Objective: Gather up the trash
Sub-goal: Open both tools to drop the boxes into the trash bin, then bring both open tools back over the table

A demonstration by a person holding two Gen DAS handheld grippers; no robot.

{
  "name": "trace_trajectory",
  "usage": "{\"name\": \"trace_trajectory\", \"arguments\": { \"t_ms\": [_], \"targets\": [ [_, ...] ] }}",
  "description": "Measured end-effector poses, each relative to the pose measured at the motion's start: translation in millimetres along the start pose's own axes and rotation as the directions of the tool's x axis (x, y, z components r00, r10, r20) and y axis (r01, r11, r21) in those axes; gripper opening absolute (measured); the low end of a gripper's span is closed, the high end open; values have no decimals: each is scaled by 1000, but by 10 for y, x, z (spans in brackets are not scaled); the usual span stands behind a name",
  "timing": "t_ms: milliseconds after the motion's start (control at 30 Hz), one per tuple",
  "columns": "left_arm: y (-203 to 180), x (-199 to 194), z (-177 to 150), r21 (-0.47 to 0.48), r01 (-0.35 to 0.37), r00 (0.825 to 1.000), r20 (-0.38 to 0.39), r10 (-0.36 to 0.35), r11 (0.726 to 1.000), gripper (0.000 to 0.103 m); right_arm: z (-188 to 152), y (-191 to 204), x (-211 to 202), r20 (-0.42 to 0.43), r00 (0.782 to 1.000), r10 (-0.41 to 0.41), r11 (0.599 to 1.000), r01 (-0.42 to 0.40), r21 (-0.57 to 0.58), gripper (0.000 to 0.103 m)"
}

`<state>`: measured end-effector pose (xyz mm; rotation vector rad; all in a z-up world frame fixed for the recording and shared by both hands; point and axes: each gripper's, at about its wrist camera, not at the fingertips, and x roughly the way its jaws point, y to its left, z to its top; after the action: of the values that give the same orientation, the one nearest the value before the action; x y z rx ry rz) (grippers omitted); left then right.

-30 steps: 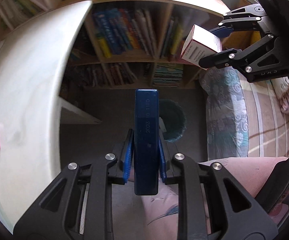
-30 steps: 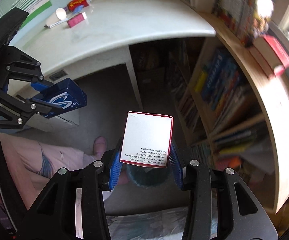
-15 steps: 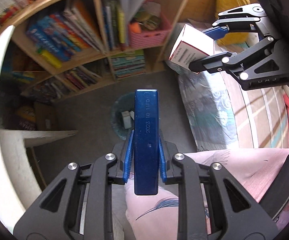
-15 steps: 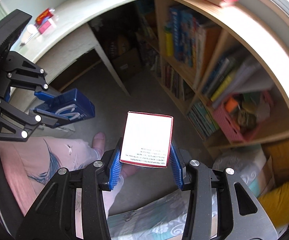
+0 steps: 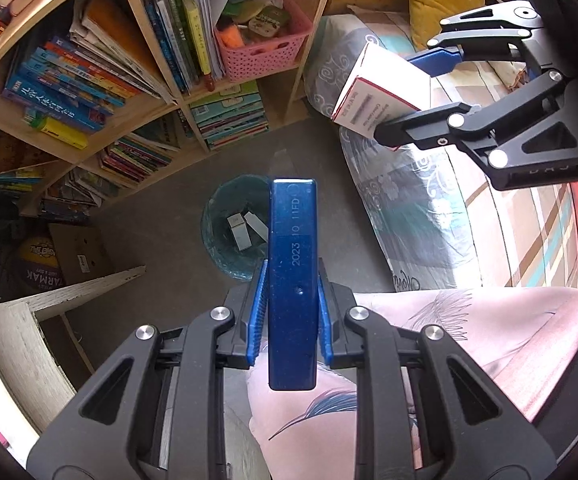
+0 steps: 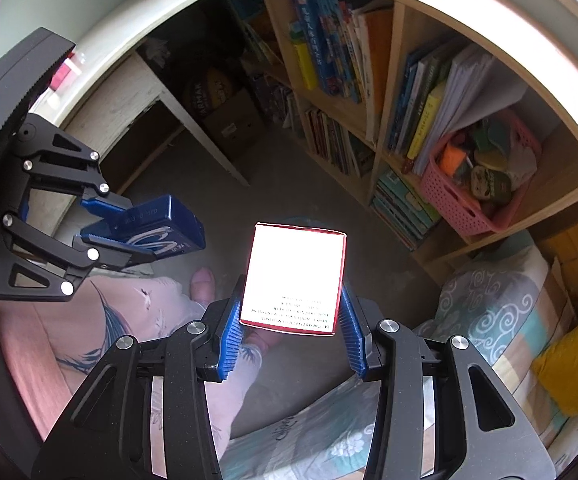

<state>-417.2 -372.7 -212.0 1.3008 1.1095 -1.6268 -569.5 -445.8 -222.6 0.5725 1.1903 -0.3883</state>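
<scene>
The left hand-held gripper [image 5: 292,320] is clamped on a narrow blue box [image 5: 292,280], held on edge above the floor. Just past its far end stands a teal waste bin [image 5: 229,236] on the floor — inside lie a few small pale boxes [image 5: 241,232]. The right hand-held gripper [image 6: 292,330] grips a white box with red edges [image 6: 295,276] by its sides, over the floor near the bed. On the bookshelf [image 5: 193,104], a pink basket [image 5: 265,52] holds assorted small items — too jumbled to identify.
</scene>
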Motion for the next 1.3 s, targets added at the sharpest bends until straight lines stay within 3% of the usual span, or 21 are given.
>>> {"name": "trace_trajectory", "arguments": {
  "t_ms": [267, 300, 333, 367, 500, 733, 900, 1300],
  "targets": [
    [32, 138, 99, 20, -2, 999, -33, 3, 1000, 20, 113, 7, 131, -9, 999, 45, 999, -45, 14, 45],
    [31, 159, 120, 22, -7, 999, -39, 8, 1000, 26, 136, 8, 146, -10, 999, 44, 999, -44, 14, 46],
    [36, 185, 137, 22, -9, 999, -48, 10, 1000, 36, 162, 2, 162, -14, 999, 37, 999, -37, 12, 56],
    [41, 190, 147, 18, -8, 999, -53, 9, 1000, 56, 179, -1, 168, -14, 999, 39, 999, -39, 9, 60],
    [66, 207, 183, 39, -40, 997, -60, 43, 998, 56, 230, -69, 172, -16, 999, 29, 999, -28, 20, 61],
    [222, 220, 191, 18, -37, 997, -71, 38, 999, 56, 218, -236, 134, -26, 1000, 14, 998, -12, 61, 64],
    [282, 177, 159, 5, -55, 997, -58, 55, 998, 62, 195, -317, 110, -32, 999, 23, 997, -21, 69, 65],
    [403, -112, -17, -80, -99, 995, 17, 101, 992, 71, 348, -158, -19, -16, 999, 30, 997, -31, -69, 75]
  ]
}}
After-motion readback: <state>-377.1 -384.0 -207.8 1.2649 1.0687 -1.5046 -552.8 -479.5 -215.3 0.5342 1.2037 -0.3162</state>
